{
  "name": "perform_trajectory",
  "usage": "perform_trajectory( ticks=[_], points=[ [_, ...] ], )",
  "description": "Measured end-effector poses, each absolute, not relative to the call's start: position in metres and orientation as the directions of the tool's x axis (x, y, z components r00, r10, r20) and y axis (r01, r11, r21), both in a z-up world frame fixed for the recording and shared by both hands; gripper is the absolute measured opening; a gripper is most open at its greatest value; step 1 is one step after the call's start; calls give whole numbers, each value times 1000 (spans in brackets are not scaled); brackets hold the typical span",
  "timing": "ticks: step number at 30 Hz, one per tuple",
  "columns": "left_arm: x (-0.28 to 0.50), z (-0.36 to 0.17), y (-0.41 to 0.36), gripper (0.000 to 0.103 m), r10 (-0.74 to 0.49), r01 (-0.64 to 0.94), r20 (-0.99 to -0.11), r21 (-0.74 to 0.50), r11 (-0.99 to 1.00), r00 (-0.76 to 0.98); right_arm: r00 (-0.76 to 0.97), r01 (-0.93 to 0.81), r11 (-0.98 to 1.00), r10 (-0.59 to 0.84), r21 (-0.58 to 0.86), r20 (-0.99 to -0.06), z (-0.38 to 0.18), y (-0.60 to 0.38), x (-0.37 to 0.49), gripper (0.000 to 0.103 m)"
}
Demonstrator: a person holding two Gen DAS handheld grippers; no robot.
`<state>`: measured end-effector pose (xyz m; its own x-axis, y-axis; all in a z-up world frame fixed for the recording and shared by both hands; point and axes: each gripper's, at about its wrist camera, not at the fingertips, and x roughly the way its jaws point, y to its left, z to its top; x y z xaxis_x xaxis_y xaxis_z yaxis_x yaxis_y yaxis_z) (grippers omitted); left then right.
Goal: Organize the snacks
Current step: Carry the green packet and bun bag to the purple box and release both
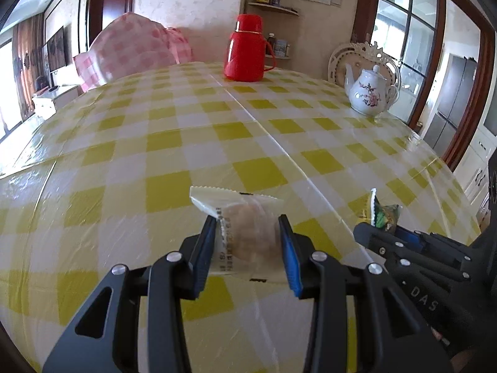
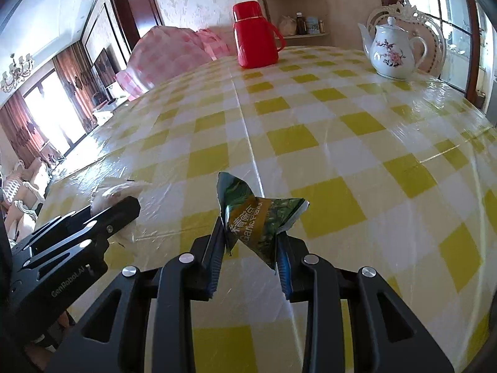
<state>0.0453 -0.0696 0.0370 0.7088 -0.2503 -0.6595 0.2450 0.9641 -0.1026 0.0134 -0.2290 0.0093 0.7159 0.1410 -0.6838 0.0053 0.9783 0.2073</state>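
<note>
My left gripper [image 1: 247, 227] is shut on a clear-and-white snack packet [image 1: 239, 223] with a round biscuit inside, held just above the yellow checked tablecloth [image 1: 161, 143]. My right gripper [image 2: 250, 233] is shut on a crumpled green snack packet [image 2: 261, 217] marked "Garlic Flavour". The two grippers are side by side: the right gripper [image 1: 388, 233] with its green packet [image 1: 383, 214] shows at the right of the left wrist view, and the left gripper [image 2: 124, 208] with its clear packet [image 2: 115, 191] shows at the left of the right wrist view.
A red thermos jug [image 1: 247, 49] stands at the far side of the table, also in the right wrist view [image 2: 254, 35]. A white flowered teapot [image 1: 369, 90] stands at the far right [image 2: 393, 49]. A pink checked bundle [image 1: 133, 49] lies beyond the far left edge.
</note>
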Motion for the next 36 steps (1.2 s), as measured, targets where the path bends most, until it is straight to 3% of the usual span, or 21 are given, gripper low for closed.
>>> perform_trajectory(
  ticks=[15,26,36],
  points=[
    [-26,50,-26,40,-267,190,-580,-190,963,770,746,-48,966,203,253,-634,18,-190,-57,30],
    [-113,75,24,40,-165,127,-539,-108,986,826,724,-197,944,323,266,-609,24,-124,-114,30],
    [-177,81,87,41,-80,63,-535,-52,997,841,702,-346,920,383,182,-600,37,-53,-160,30]
  ],
)
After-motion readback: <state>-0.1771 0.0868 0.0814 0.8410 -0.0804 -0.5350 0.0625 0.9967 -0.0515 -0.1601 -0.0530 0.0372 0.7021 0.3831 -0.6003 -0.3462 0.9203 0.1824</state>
